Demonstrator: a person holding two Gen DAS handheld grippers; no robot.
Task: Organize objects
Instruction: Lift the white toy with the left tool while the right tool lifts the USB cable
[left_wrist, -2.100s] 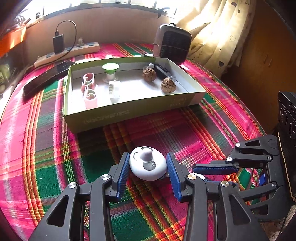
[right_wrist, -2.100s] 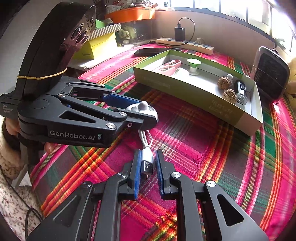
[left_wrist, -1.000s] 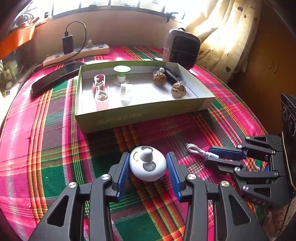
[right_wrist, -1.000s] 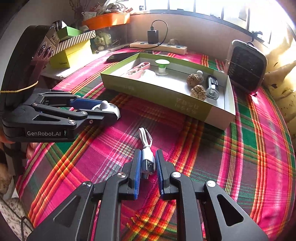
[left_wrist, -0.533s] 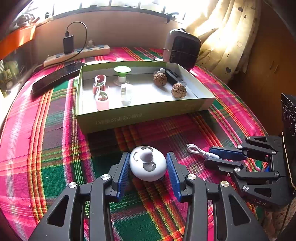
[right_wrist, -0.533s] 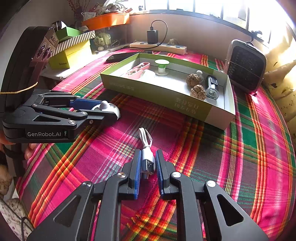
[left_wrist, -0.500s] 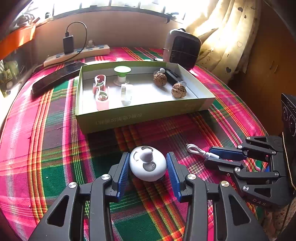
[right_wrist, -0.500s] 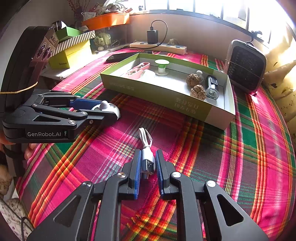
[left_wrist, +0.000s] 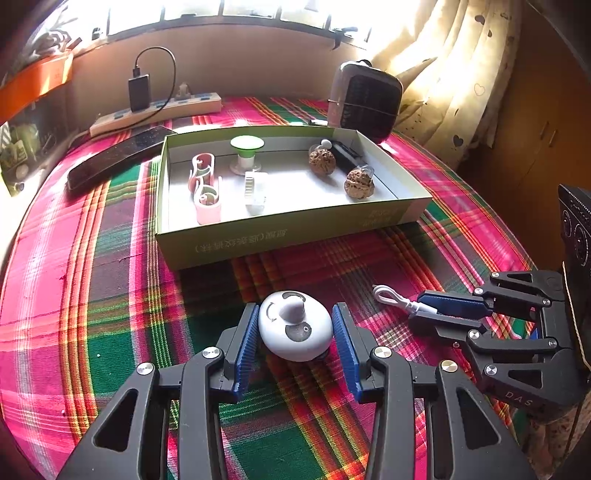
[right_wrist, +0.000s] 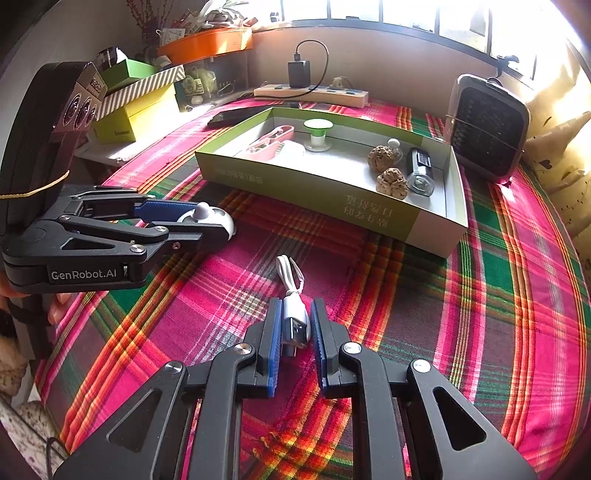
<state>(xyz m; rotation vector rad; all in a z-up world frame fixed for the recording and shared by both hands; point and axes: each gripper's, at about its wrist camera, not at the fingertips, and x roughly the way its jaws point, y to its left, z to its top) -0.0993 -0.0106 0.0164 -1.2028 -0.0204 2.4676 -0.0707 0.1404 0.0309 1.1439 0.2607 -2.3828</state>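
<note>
- Up close, the left gripper (left_wrist: 295, 332) clamps a white, egg-shaped gadget (left_wrist: 294, 325) between its blue ribbed pads; the gadget has a short knob on top, a curved arrow mark and a round grey button.
- Beside it, to the right, the right gripper (right_wrist: 294, 332) is closed on the white USB plug of a short cable (right_wrist: 291, 288), whose looped cord lies on the cloth just beyond the fingertips.
- Both held items sit over the plaid tablecloth (left_wrist: 110, 295), pink, green and yellow, on the near side of a shallow green cardboard box (left_wrist: 288, 232).
- Inside the box, counted from the left: two pink curved holders (left_wrist: 205, 184), one white ribbed clip (left_wrist: 254, 190), one green-capped white stand (left_wrist: 246, 153), two brown wrinkled walnuts (left_wrist: 358, 184) and one dark, clear-ended cylinder (right_wrist: 419, 171) along the right wall.
- A small white round-headed piece (right_wrist: 393, 144) stands behind the far walnut; what it is cannot be told.
- Beyond the box lie one dark flat phone (left_wrist: 118, 155), one white power strip (left_wrist: 159, 110) with one black charger (left_wrist: 139, 88) plugged in, and one small grey heater (left_wrist: 365, 99) at the far right, by a cream curtain (left_wrist: 454, 74).
- Stacked boxes (right_wrist: 140, 99) sit at the far left in the right wrist view.
</note>
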